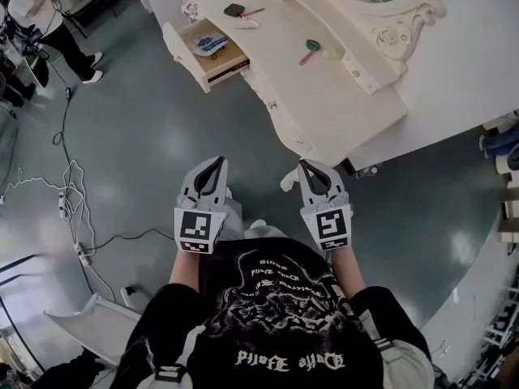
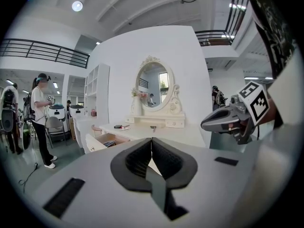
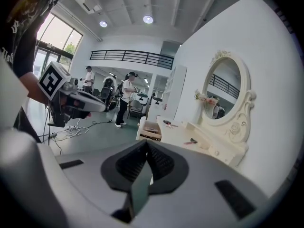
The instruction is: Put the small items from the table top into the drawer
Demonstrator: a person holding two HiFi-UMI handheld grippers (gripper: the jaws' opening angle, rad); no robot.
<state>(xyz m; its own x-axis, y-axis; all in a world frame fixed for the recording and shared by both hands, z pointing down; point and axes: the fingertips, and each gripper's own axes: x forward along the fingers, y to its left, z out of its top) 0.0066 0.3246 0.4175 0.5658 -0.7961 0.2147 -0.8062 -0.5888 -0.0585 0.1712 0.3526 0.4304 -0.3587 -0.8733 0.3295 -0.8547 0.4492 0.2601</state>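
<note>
The desk (image 1: 324,96) stands well apart from the person, its drawer (image 1: 227,61) open; a black case (image 1: 234,10) and a green brush (image 1: 310,49) lie on top. The left gripper (image 1: 217,162) and right gripper (image 1: 302,165) show fingers clenched and empty; arriving unopened, they might shove items off.

You hold the left gripper (image 1: 217,167) and right gripper (image 1: 304,168) side by side, jaws together, well apart from the dressing table (image 1: 340,108). Its drawer (image 1: 229,57) stands open, with something blue-white inside. On top lie a black item (image 1: 234,10), a pink stick (image 1: 253,12) and a green-headed tool (image 1: 310,49).
</note>
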